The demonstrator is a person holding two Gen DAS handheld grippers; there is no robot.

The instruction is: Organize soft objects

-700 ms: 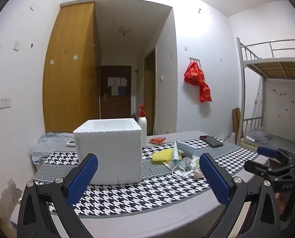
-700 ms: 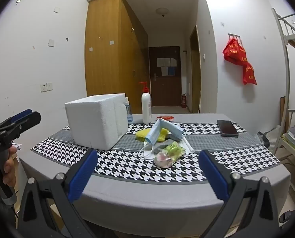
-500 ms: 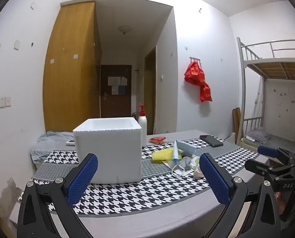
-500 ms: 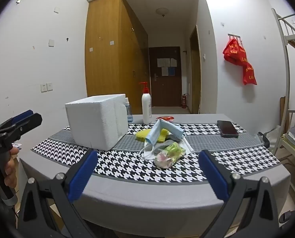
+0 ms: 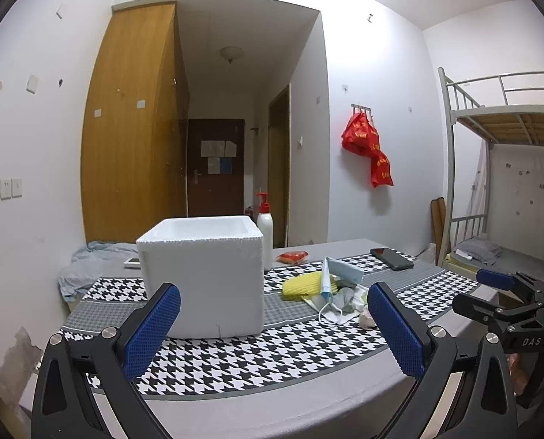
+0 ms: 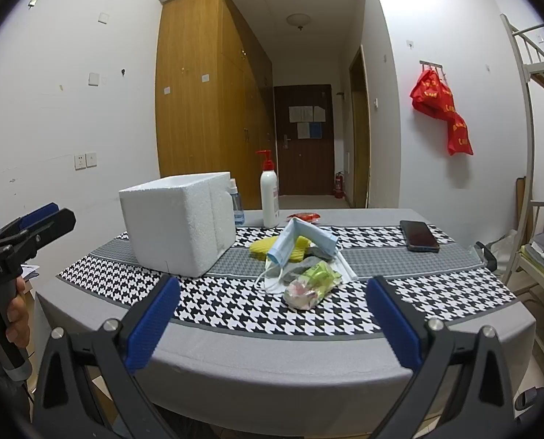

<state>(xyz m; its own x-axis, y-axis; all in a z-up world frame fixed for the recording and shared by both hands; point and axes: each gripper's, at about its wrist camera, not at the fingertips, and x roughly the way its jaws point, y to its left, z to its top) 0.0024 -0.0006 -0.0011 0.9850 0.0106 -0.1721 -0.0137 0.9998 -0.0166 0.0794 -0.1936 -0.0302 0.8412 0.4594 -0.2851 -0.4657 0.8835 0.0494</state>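
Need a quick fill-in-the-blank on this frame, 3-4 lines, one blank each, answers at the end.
1. The pile of soft items lies on the table beside a white ____ box.
2. The blue face mask rests partly on a ____ sponge.
3. Both the left gripper and the right gripper have their jaws ____, with nothing between them.
4. The dark phone lies on the ____-patterned table runner.

Missing words: foam; yellow; open; houndstooth

Right hand-held gripper [image 6: 272, 323] agape, empty; foam box [image 6: 178, 221] beside mask pile [image 6: 301, 256].
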